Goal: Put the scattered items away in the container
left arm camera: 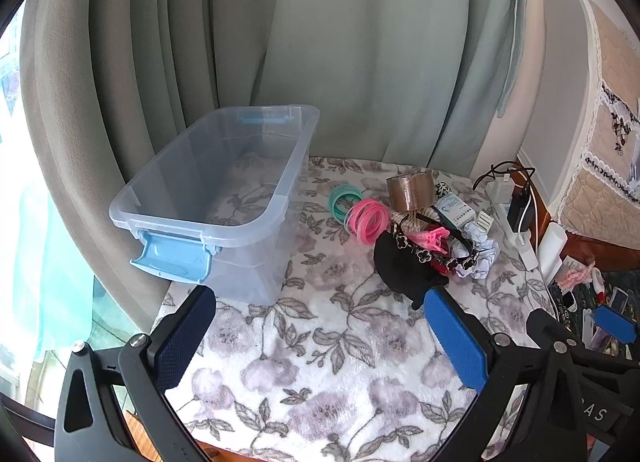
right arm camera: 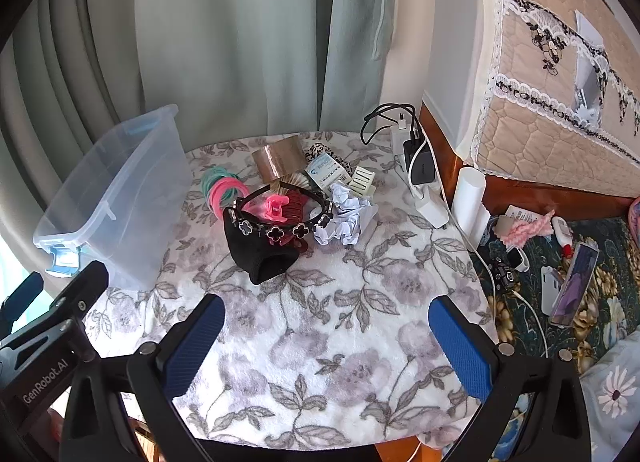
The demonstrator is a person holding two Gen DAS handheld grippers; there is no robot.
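A clear plastic bin [left arm camera: 256, 218] with blue latches stands empty at the left of the floral cloth; its wall [right arm camera: 120, 198] also shows in the right wrist view. A heap lies to its right: a roll of brown tape [left arm camera: 410, 190], green rings [left arm camera: 340, 198], pink rings [left arm camera: 368, 220], a pink hair claw [right arm camera: 276, 208], a black headband with clover charms [right arm camera: 280, 232], a black cloth piece [right arm camera: 256, 254], a white scrunchie [right arm camera: 346, 218] and a small box [right arm camera: 326, 172]. My left gripper [left arm camera: 320, 306] and right gripper [right arm camera: 326, 322] both hang open over bare cloth, short of the heap.
Green curtains hang behind the table. A power strip with chargers and cables [right arm camera: 416, 158] lies at the table's right edge beside a white cylinder [right arm camera: 470, 198]. A quilted cover [right arm camera: 560, 102] rises at the right. A phone [right arm camera: 576, 286] and small clutter lie on a dark floral surface below.
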